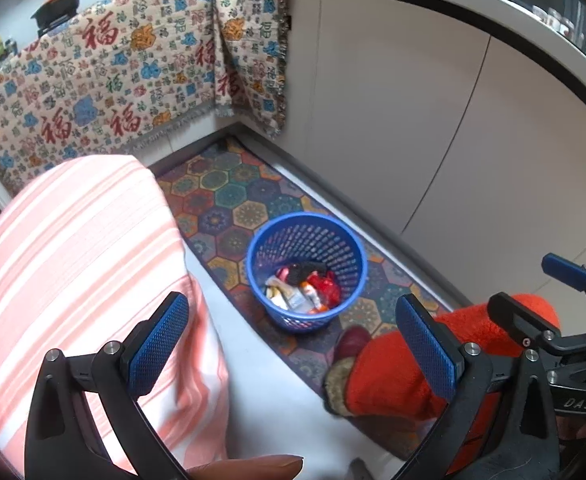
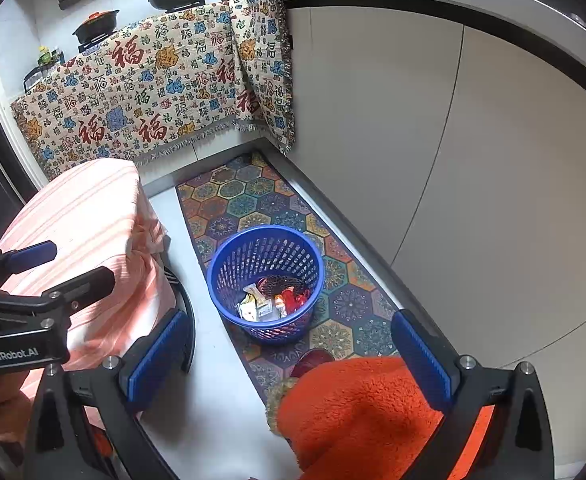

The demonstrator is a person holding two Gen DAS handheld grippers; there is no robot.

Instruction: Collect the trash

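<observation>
Jaws of both the left gripper (image 1: pixel 293 344) and the right gripper (image 2: pixel 289 356) stand wide open and empty above the blue basket (image 2: pixel 266 284), which sits on the patterned mat (image 2: pixel 253 200). Wrappers (image 2: pixel 271 300) already lie in the basket's bottom, so a drop looks done. Next comes finding more trash; none shows outside the basket.

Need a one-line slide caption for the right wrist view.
Open right hand-held gripper above a blue basket of wrappers on a patterned kitchen mat.
</observation>
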